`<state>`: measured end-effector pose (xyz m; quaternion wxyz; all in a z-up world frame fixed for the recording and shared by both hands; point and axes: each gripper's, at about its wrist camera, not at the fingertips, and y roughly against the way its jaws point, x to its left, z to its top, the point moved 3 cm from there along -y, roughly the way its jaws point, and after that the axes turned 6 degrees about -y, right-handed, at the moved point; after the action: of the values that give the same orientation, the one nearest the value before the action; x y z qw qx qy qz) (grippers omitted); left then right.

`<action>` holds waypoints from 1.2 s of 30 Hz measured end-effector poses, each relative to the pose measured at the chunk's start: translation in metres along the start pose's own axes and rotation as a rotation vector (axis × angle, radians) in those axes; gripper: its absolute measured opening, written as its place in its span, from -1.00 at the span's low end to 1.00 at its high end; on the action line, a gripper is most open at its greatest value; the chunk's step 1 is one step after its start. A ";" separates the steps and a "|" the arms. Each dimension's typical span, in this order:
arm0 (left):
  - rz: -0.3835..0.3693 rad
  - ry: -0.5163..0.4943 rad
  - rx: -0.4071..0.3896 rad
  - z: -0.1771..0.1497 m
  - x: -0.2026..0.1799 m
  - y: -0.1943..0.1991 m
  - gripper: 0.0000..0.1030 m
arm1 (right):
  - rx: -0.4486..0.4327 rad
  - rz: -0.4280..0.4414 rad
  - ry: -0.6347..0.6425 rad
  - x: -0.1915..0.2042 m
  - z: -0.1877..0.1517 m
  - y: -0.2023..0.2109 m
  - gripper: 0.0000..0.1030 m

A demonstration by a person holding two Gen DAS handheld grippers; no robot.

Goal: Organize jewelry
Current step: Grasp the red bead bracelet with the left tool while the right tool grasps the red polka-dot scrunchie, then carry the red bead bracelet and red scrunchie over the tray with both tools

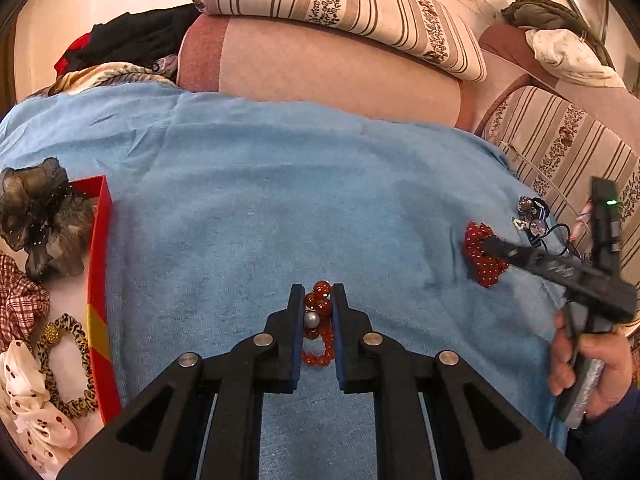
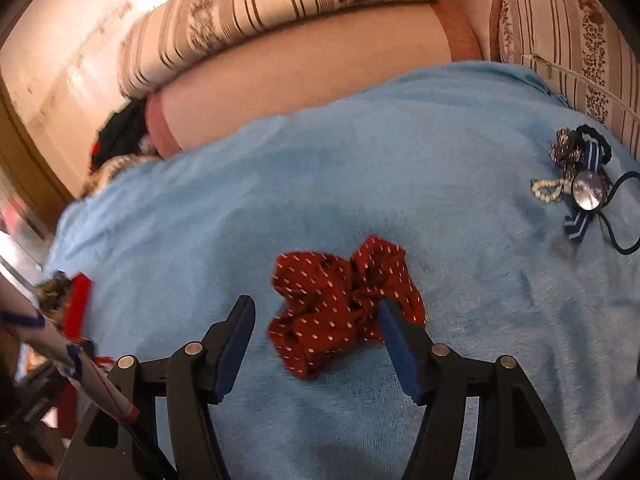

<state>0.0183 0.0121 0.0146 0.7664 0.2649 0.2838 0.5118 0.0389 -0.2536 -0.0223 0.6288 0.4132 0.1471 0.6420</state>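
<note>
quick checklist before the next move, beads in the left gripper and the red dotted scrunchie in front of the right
1. Left gripper shut on the red bead bracelet: ok.
2. Bracelet fully lifted off the blue towel: cannot tell; a loop hangs below the pads.
3. Red box at the left has room: ok, bare floor shows beside the leopard scrunchie.
4. Right gripper open around the red dotted scrunchie: ok.
5. Right pads pressing the scrunchie: not ok; not yet gripped.
6. Jewelry pile clear of the right gripper: ok.

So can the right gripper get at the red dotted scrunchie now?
Probably yes: the right gripper is open, the scrunchie lies between its fingers on the blue towel, nothing covering it.
</note>
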 end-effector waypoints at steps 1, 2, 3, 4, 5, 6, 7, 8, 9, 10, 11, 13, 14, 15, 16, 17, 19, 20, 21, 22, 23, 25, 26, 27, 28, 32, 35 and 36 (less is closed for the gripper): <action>-0.006 -0.002 0.001 0.000 -0.001 -0.001 -0.77 | 0.016 -0.010 0.002 -0.001 -0.002 -0.006 -0.25; -0.007 -0.007 0.001 0.000 -0.002 -0.001 -0.77 | 0.032 -0.012 -0.001 -0.001 -0.003 -0.009 -0.67; -0.007 -0.011 0.001 0.000 -0.003 -0.001 -0.77 | 0.044 -0.018 -0.008 -0.002 -0.005 -0.011 -0.71; -0.008 -0.013 0.000 0.000 -0.004 0.000 -0.77 | 0.039 -0.018 -0.008 -0.002 -0.005 -0.010 -0.77; -0.010 -0.014 -0.002 0.000 -0.005 0.000 -0.77 | 0.029 -0.027 0.001 -0.001 -0.005 -0.007 -0.80; -0.011 -0.015 -0.005 0.000 -0.005 0.001 -0.77 | 0.006 -0.037 0.016 0.001 -0.004 -0.002 -0.83; -0.010 -0.016 -0.009 0.000 -0.006 0.002 -0.77 | -0.018 -0.044 0.028 0.003 -0.004 0.004 -0.83; -0.009 -0.017 -0.014 0.001 -0.007 0.003 -0.77 | -0.045 -0.047 0.041 0.006 -0.003 0.010 -0.83; -0.007 -0.021 -0.017 0.001 -0.008 0.003 -0.77 | -0.066 -0.043 0.056 0.010 -0.003 0.016 -0.83; -0.002 -0.025 -0.021 0.001 -0.009 0.004 -0.77 | -0.084 -0.036 0.071 0.013 -0.003 0.021 -0.84; 0.003 -0.031 -0.024 0.001 -0.010 0.005 -0.77 | -0.098 -0.030 0.080 0.017 -0.004 0.024 -0.84; 0.009 -0.033 -0.026 0.001 -0.010 0.005 -0.77 | -0.127 -0.010 0.110 0.026 -0.006 0.033 -0.84; 0.010 -0.031 -0.028 0.001 -0.009 0.005 -0.77 | -0.137 0.003 0.125 0.031 -0.008 0.037 -0.84; 0.009 -0.028 -0.028 0.001 -0.009 0.006 -0.77 | -0.144 0.018 0.136 0.036 -0.009 0.039 -0.84; 0.011 -0.028 -0.029 0.002 -0.008 0.006 -0.77 | -0.153 0.037 0.150 0.042 -0.011 0.043 -0.84; 0.015 -0.028 -0.033 0.002 -0.008 0.006 -0.77 | -0.159 0.050 0.161 0.047 -0.012 0.044 -0.84; 0.019 -0.030 -0.035 0.002 -0.007 0.007 -0.77 | -0.170 0.078 0.183 0.058 -0.018 0.049 -0.84; 0.023 -0.029 -0.038 0.002 -0.007 0.008 -0.77 | -0.171 0.092 0.192 0.063 -0.020 0.051 -0.84; 0.024 -0.031 -0.038 0.002 -0.007 0.008 -0.77 | -0.172 0.104 0.203 0.068 -0.023 0.051 -0.84; 0.028 -0.036 -0.039 0.002 -0.007 0.009 -0.77 | -0.174 0.113 0.217 0.073 -0.026 0.053 -0.84; 0.035 -0.043 -0.042 0.002 -0.008 0.010 -0.77 | -0.176 0.117 0.228 0.077 -0.028 0.053 -0.84; 0.041 -0.052 -0.049 0.002 -0.009 0.012 -0.77 | -0.175 0.123 0.248 0.084 -0.032 0.052 -0.84; 0.043 -0.058 -0.053 0.003 -0.010 0.013 -0.77 | -0.170 0.125 0.257 0.086 -0.034 0.050 -0.84; 0.045 -0.060 -0.056 0.003 -0.010 0.014 -0.77 | -0.168 0.123 0.262 0.087 -0.036 0.049 -0.84; 0.049 -0.065 -0.061 0.004 -0.011 0.015 -0.77 | -0.164 0.123 0.266 0.087 -0.038 0.047 -0.84; 0.062 -0.076 -0.069 0.005 -0.012 0.017 -0.77 | -0.152 0.122 0.278 0.089 -0.042 0.040 -0.84; 0.076 -0.078 -0.072 0.007 -0.011 0.016 -0.77 | -0.153 0.129 0.287 0.091 -0.043 0.040 -0.84; 0.082 -0.079 -0.073 0.006 -0.010 0.016 -0.77 | -0.156 0.130 0.291 0.092 -0.044 0.041 -0.84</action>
<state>0.0095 0.0068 0.0318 0.7645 0.2683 0.2233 0.5419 -0.0088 -0.1603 0.0114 0.5881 0.2745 0.1594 0.7439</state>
